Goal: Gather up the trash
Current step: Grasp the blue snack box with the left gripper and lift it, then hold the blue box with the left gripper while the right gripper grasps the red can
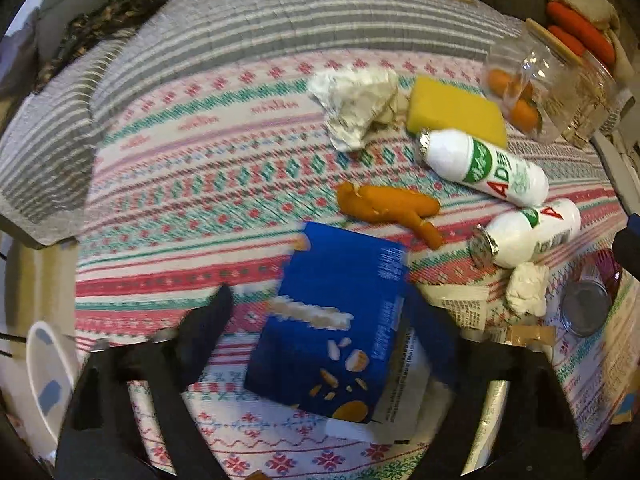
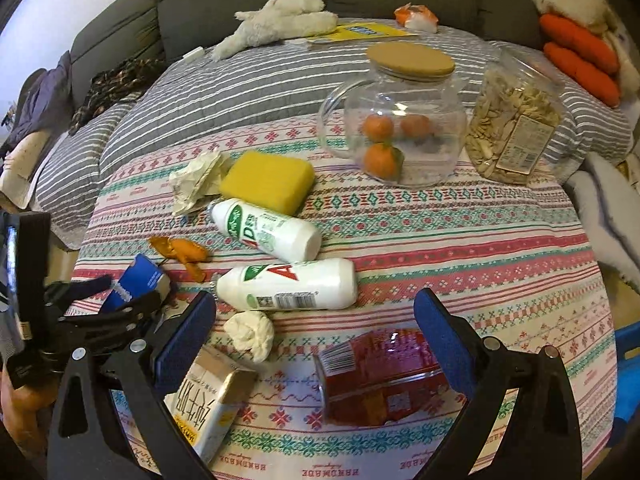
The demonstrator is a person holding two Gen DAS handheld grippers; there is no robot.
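A blue snack carton (image 1: 332,332) lies on the patterned tablecloth between the fingers of my left gripper (image 1: 320,290). The jaws are open: cloth shows between the left finger and the carton, while the right pad sits against its side. In the right wrist view the left gripper (image 2: 120,294) straddles the same blue carton (image 2: 140,280). My right gripper (image 2: 316,296) is open over a red plastic jar (image 2: 380,376) lying on its side, touching nothing. Two white bottles (image 2: 288,284) (image 2: 268,232), an orange peel (image 2: 184,254), a tissue ball (image 2: 250,332), crumpled paper (image 2: 196,180) and a beige carton (image 2: 212,400) lie around.
A yellow sponge (image 2: 268,180), a glass jar with oranges (image 2: 396,128) and a plastic jar of snacks (image 2: 512,128) stand at the table's far side. A grey striped quilt (image 2: 240,80) and a sofa with plush toys lie behind. A white container (image 1: 44,380) sits off the table's left edge.
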